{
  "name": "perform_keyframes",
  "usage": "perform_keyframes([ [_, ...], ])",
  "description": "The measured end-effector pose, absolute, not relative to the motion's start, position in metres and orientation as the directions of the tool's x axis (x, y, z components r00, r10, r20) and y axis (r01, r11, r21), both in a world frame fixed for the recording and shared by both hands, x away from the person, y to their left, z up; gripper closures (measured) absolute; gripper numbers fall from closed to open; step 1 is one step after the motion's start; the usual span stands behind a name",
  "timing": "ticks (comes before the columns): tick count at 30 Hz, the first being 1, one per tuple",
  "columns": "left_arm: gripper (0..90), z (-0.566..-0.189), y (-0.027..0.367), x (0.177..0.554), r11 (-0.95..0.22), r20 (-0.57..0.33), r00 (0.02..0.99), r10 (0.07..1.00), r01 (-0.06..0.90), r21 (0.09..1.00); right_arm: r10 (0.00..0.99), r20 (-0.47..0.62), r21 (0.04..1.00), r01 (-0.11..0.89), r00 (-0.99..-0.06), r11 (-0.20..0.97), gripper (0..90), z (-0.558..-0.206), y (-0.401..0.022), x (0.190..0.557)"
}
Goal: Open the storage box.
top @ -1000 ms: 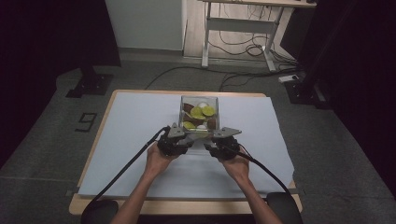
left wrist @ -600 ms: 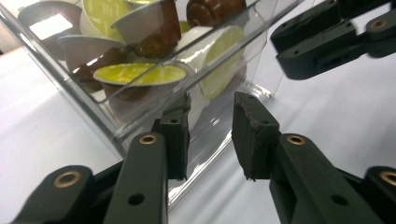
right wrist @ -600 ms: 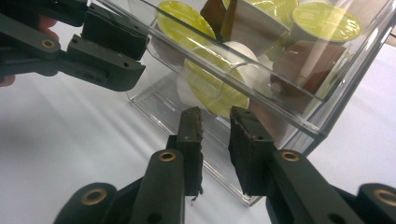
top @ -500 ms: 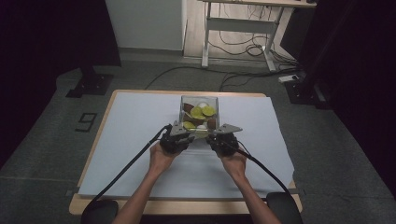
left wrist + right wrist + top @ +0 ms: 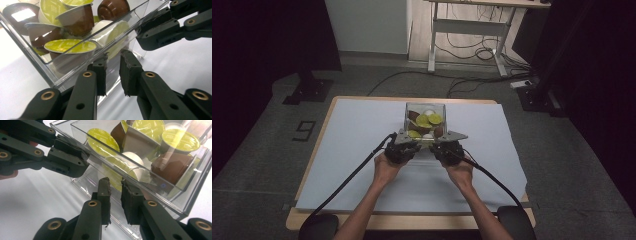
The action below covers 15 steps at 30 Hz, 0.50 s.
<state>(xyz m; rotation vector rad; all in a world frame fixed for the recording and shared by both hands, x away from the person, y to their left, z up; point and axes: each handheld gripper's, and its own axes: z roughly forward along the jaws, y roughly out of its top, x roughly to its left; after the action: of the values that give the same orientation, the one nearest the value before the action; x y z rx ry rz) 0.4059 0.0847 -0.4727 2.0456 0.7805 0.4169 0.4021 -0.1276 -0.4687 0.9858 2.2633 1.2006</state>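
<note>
Both pairs of jaws have just been closing since the earlier frame, our hands barely shifting. Item: clear box [image 5: 426, 116] of coffee capsules [image 5: 70, 46], mid-table on the white sheet [image 5: 342, 150]. Left gripper [image 5: 113, 65] and right gripper [image 5: 115, 192] each clamp its near wall, which stands between the pads, the two grips side by side. To do this well, we judge: keep both grips firm and move together, level, so no capsules spill.

Floor marker [image 5: 305, 131], left of table: digit "9". Capsule lid [image 5: 180, 140] print: blurred, illegible.
</note>
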Motion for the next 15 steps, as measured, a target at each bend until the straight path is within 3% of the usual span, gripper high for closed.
perform_keyframes([
  [15,78.1,-0.473,0.085,0.394,-0.436,0.019,0.762,0.648,0.35,0.829,0.71,-0.014,0.836,0.381,-0.704,0.394,73.6,-0.468,-0.13,0.395],
])
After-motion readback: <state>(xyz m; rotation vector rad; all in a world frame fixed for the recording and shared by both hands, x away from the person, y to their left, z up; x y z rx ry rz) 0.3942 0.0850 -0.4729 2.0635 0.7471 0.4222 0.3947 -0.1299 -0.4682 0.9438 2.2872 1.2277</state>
